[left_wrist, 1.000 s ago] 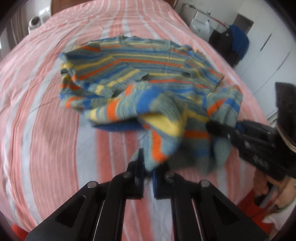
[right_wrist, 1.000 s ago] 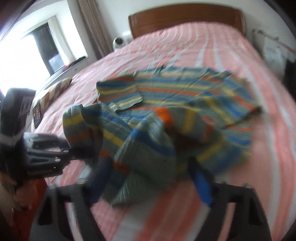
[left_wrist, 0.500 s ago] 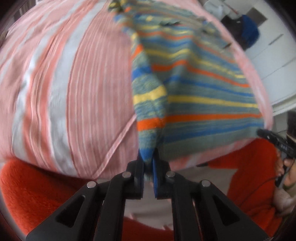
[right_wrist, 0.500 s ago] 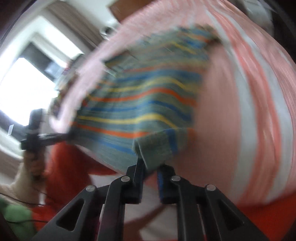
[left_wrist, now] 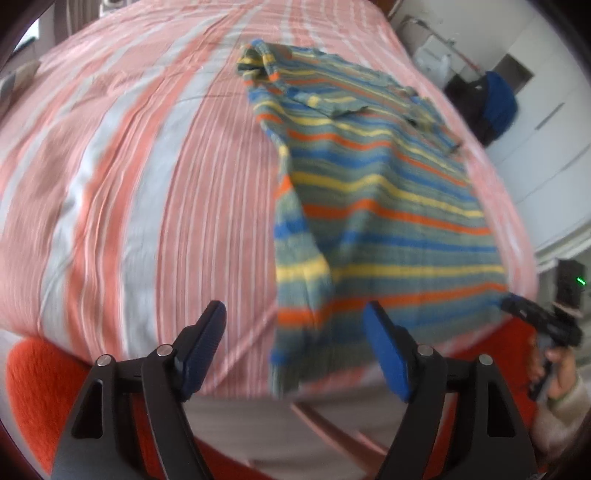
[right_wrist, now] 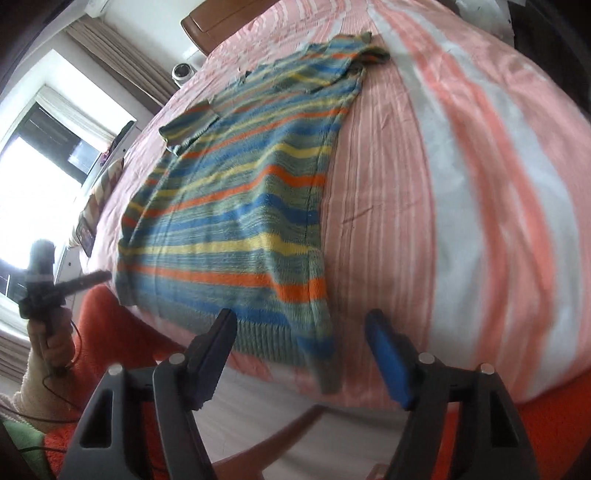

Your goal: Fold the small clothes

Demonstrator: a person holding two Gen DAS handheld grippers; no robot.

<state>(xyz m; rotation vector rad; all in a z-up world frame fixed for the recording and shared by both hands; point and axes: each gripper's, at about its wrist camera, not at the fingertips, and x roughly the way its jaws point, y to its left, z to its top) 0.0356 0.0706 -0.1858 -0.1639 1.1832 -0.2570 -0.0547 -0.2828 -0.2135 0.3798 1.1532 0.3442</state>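
Observation:
A striped knit sweater [left_wrist: 373, 206] in grey-green, blue, yellow and orange lies spread flat on the pink-and-white striped bed [left_wrist: 129, 177], its hem hanging over the near edge. It also shows in the right wrist view [right_wrist: 240, 206]. My left gripper [left_wrist: 303, 349] is open and empty, just off the hem's left corner. My right gripper [right_wrist: 306, 352] is open and empty at the hem's right corner. Each gripper shows in the other's view: the right one [left_wrist: 532, 321] at the far right, the left one [right_wrist: 74, 284] at the far left.
A red-orange blanket [left_wrist: 33, 376] hangs below the bed's near edge. A wooden headboard [right_wrist: 221, 18] and a window with curtains [right_wrist: 55, 155] lie beyond. White cabinets and a dark bag [left_wrist: 491, 107] stand to the right of the bed.
Both grippers pulled the bunched sweater toward the near edge and stretched it flat. They held the hem corners half a second ago and have now opened and let go.

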